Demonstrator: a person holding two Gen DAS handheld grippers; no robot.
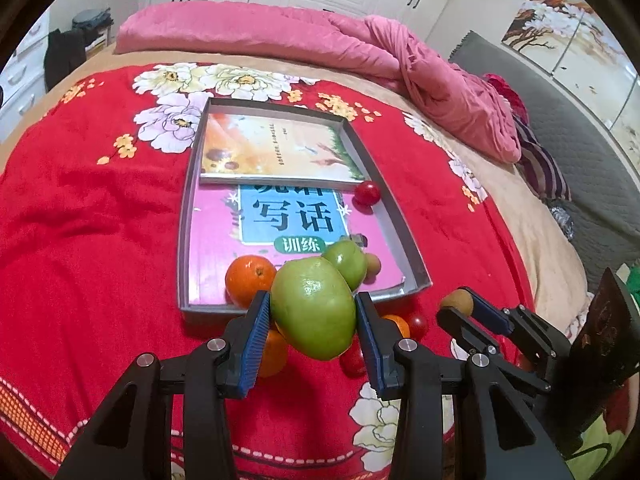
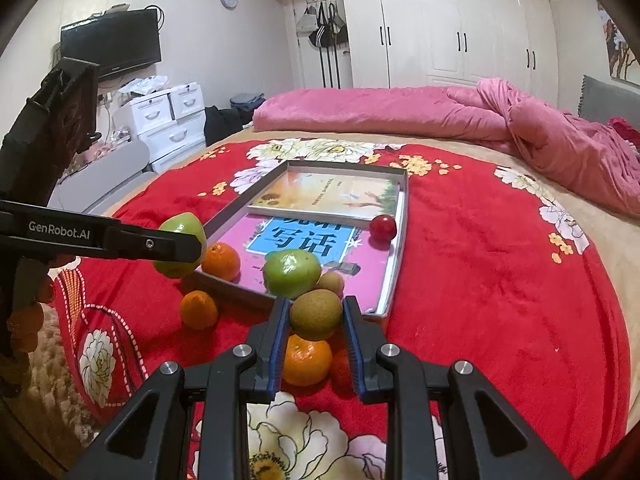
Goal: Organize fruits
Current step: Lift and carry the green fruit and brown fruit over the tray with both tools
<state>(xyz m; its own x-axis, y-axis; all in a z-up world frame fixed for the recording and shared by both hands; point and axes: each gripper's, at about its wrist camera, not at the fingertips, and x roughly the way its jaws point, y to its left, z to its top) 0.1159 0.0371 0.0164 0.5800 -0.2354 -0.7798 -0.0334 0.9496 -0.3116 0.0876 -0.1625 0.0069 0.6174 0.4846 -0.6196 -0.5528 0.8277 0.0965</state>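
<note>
A: What have I got in the left gripper?

B: Its pads are clamped on the big green apple, held above the red blanket just short of the tray's near edge

A: And my right gripper?

B: Closed on the brownish kiwi, also lifted, with an orange and something red under it on the blanket

A: I see another orange loose beside the tray

B: Yes, outside the near wall. Inside, near that wall, sit a third orange, a second green apple and a small tan fruit touching it

A: The tomato?

B: Alone by the tray's right wall, further back, on the pink book, next to the edge of the yellow book
</note>
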